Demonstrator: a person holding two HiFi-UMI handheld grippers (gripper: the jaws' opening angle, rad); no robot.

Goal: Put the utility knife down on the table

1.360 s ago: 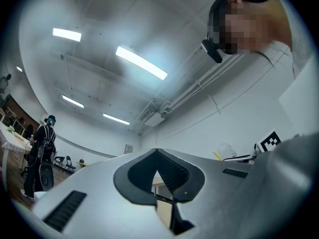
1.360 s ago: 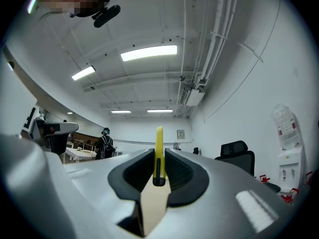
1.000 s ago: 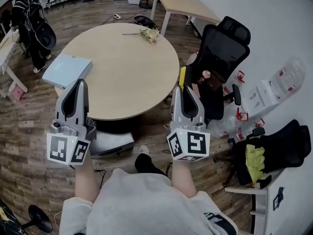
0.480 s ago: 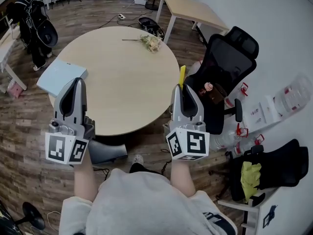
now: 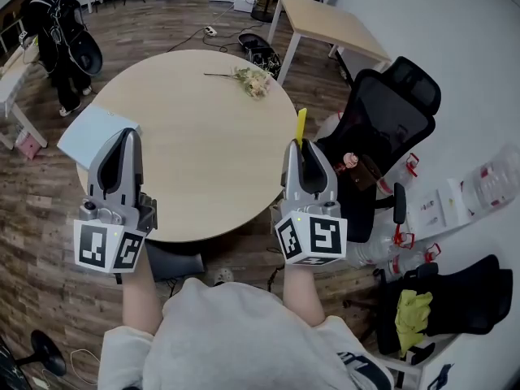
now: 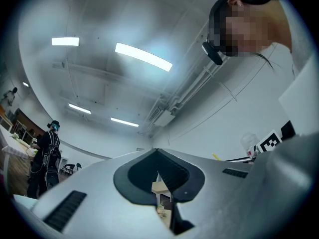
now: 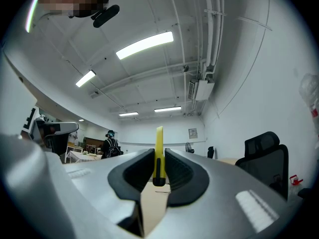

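Note:
A yellow utility knife (image 5: 301, 126) sticks up from between the jaws of my right gripper (image 5: 302, 146), which is shut on it. In the right gripper view the knife (image 7: 159, 151) stands upright, its black slider end pinched by the dark pads (image 7: 182, 176). This gripper hovers over the right rim of the round wooden table (image 5: 195, 136). My left gripper (image 5: 127, 136) is shut and holds nothing, over the table's left front edge. In the left gripper view, the left gripper (image 6: 160, 183) shows only a thin slit between its jaws.
A sprig of flowers (image 5: 253, 80) lies at the table's far side, and a pale blue box (image 5: 88, 133) at its left edge. A black office chair (image 5: 390, 112) stands close on the right. A rectangular table (image 5: 333, 19) and a person in black (image 5: 57, 23) are farther back.
Both grippers have come forward over the table's near edge, the right one still carrying the knife. The table now lies closer beneath them.

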